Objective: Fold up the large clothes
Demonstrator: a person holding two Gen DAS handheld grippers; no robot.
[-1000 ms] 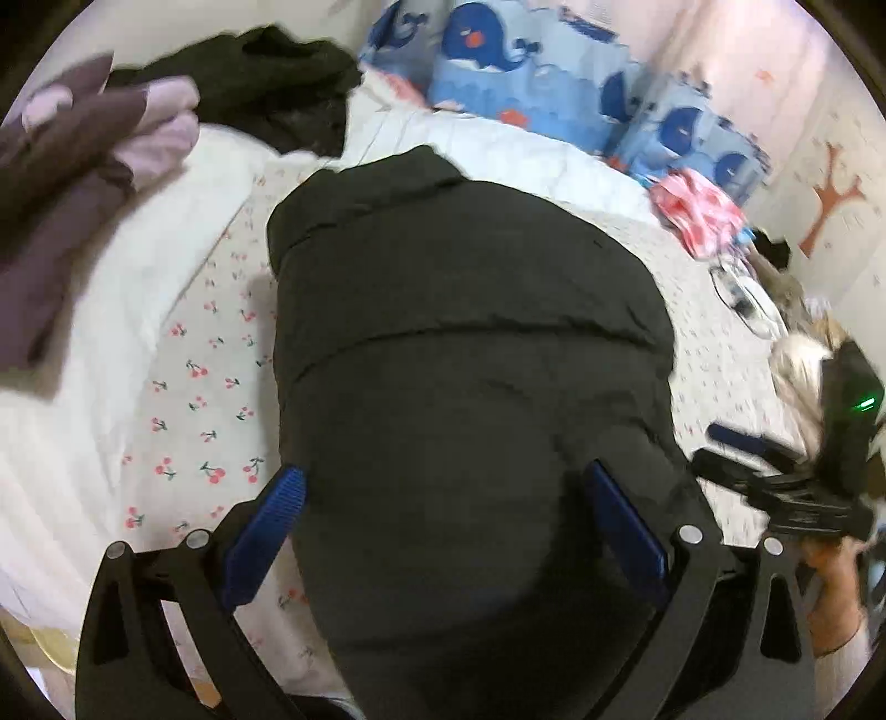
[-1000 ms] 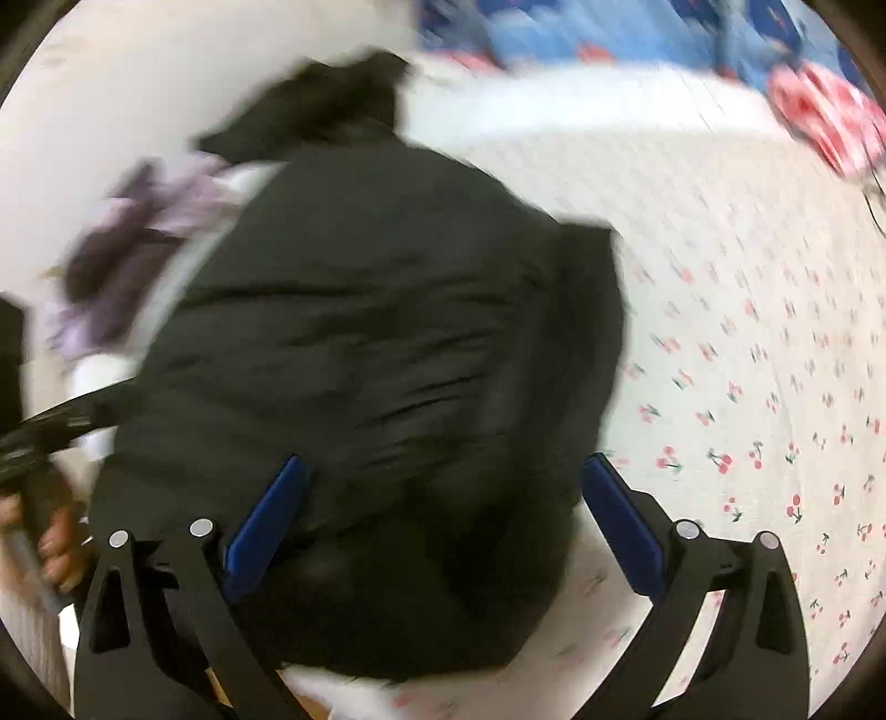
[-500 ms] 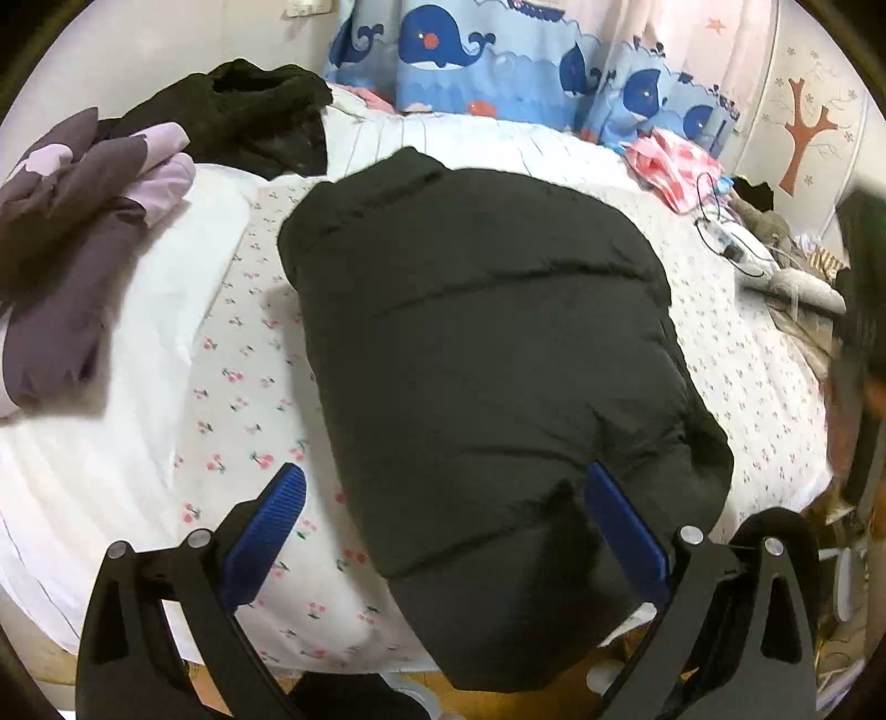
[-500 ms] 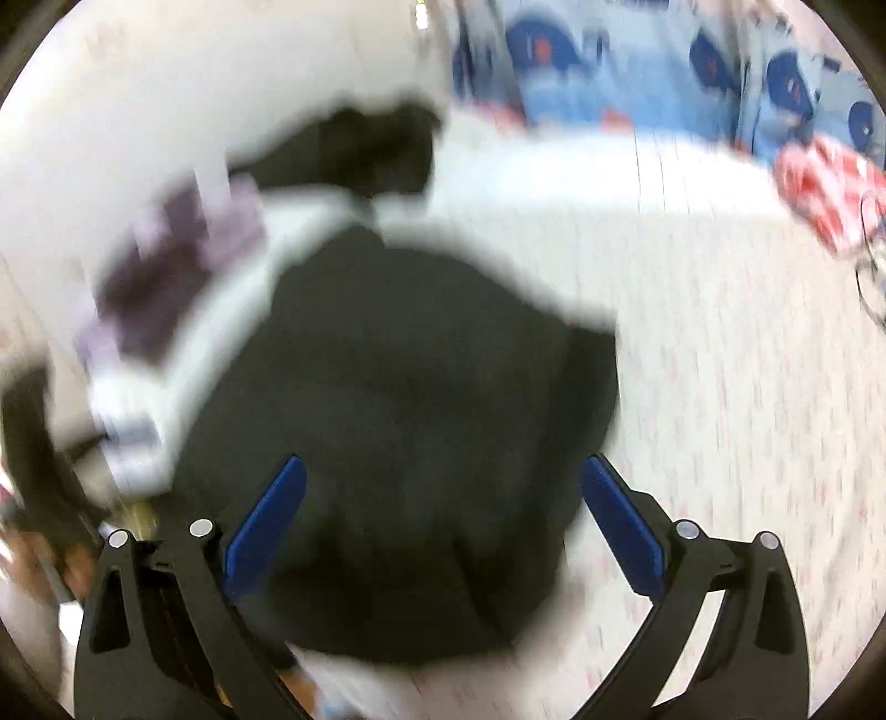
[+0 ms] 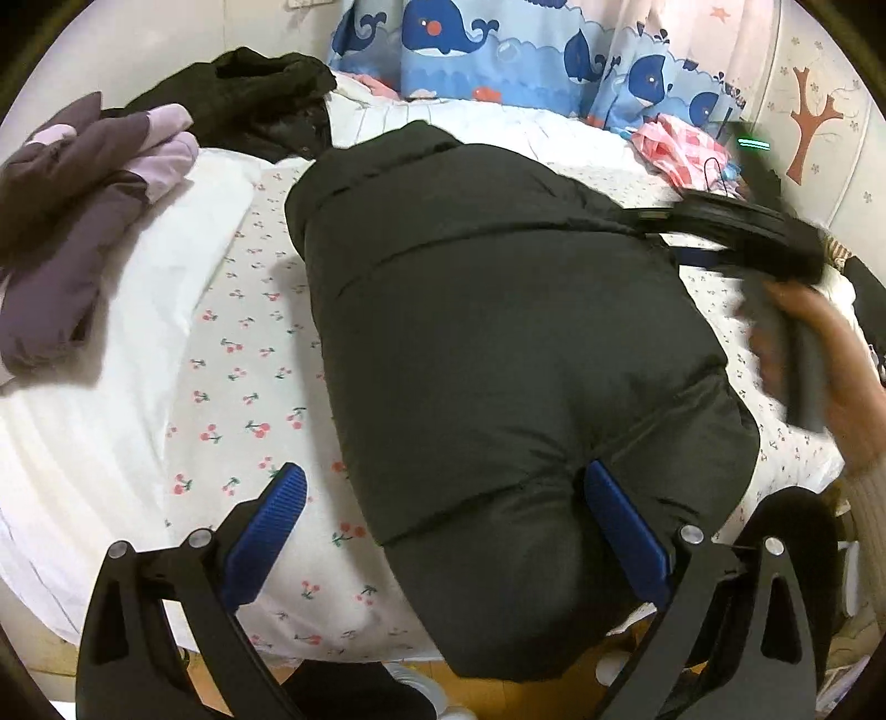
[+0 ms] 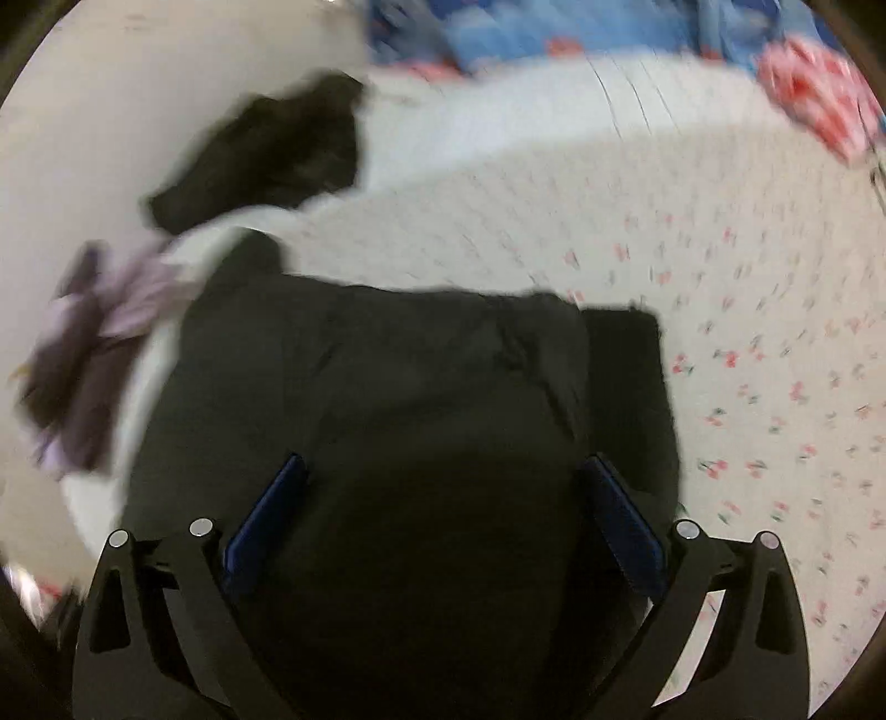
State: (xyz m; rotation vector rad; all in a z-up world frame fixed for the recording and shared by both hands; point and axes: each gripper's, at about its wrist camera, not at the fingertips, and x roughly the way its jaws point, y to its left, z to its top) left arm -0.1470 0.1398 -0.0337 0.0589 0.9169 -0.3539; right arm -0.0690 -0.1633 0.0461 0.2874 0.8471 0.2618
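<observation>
Black padded fabric fills the space ahead of both your tongs: the puffy jacket (image 5: 498, 354) lies folded lengthwise on the cherry-print sheet (image 5: 243, 354), its collar end pointing away from you and its near end hanging over the edge of the bed (image 5: 83, 443).

Your left tongs (image 5: 443, 504) are spread wide and hold nothing. The left blue pad sits over the sheet just beside the jacket; the right blue pad sits over the jacket's near end. Whether either pad touches cloth you cannot tell from this view.

Your right tongs (image 6: 443, 498) are also spread wide, with the jacket (image 6: 421, 443) between and beyond the pads and nothing pinched. That view is smeared, so contact with the fabric cannot be judged. From the left camera, your right tongs (image 5: 736, 221) appear as a dark blur over the jacket's right edge, with your right hand (image 5: 819, 354) behind them.

Beyond your left tongs and to the left, a purple garment (image 5: 77, 221) lies on the white part of the bed. Further ahead, a second black garment (image 5: 249, 99) is heaped near the wall. Ahead and to the right, a whale-print curtain (image 5: 498, 50) hangs behind the bed, and a pink checked cloth (image 5: 681, 144) lies below it.
</observation>
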